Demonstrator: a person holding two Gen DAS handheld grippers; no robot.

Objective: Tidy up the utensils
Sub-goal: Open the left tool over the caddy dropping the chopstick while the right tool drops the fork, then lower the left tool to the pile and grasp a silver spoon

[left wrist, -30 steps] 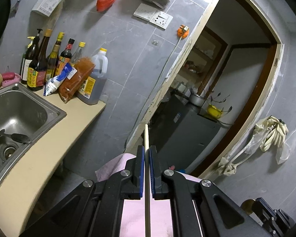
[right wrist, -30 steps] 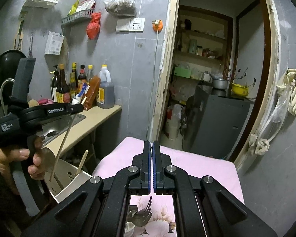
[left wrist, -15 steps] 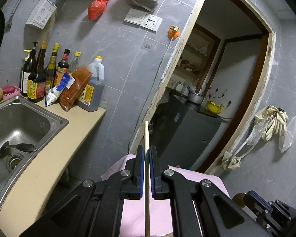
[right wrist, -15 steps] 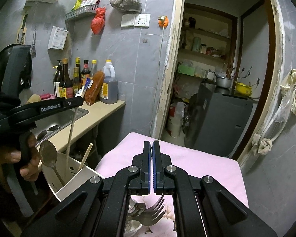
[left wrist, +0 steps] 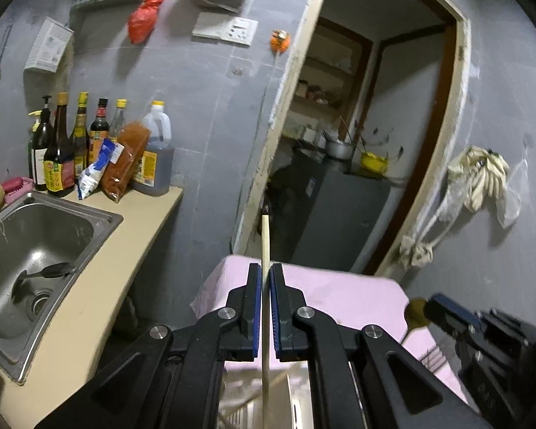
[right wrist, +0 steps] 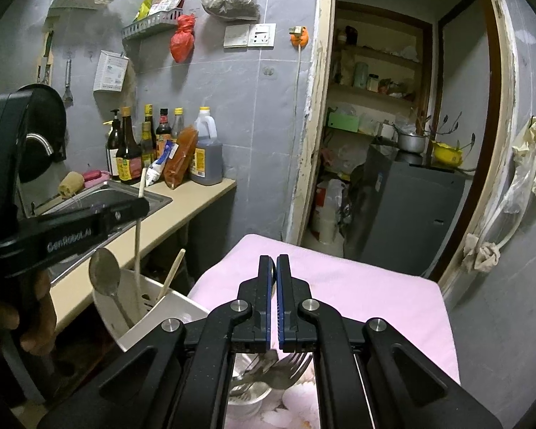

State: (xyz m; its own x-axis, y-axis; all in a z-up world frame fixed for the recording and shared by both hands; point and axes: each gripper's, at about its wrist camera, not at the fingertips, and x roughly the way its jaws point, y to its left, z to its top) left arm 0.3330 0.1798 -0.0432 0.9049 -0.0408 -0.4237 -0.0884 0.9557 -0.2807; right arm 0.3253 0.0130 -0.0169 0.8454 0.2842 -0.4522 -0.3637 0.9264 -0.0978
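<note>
My left gripper (left wrist: 264,279) is shut on a pale wooden chopstick (left wrist: 265,243) that runs up between its blue pads. The right wrist view shows the left gripper (right wrist: 139,207) holding the chopstick (right wrist: 137,243) nearly upright, its lower end inside a white utensil holder (right wrist: 175,307). A metal spoon (right wrist: 105,275) and a second chopstick (right wrist: 173,271) lean in that holder. My right gripper (right wrist: 275,268) is shut above a flowered bowl with several forks (right wrist: 286,364). From the left wrist view, a brownish rounded utensil end (left wrist: 414,312) sits at the right gripper (left wrist: 430,309); whether it is gripped I cannot tell.
A pink-covered table (right wrist: 357,286) lies ahead. To the left run a beige counter (left wrist: 100,268), a steel sink (left wrist: 89,214) and a row of sauce bottles (left wrist: 89,143). An open doorway (right wrist: 393,143) with a grey cabinet is beyond. A hand (right wrist: 35,321) holds the left gripper.
The left gripper moved sideways and rolled with the chopstick, which went from slanted to nearly upright in the white holder. The right gripper stayed shut and hardly moved.
</note>
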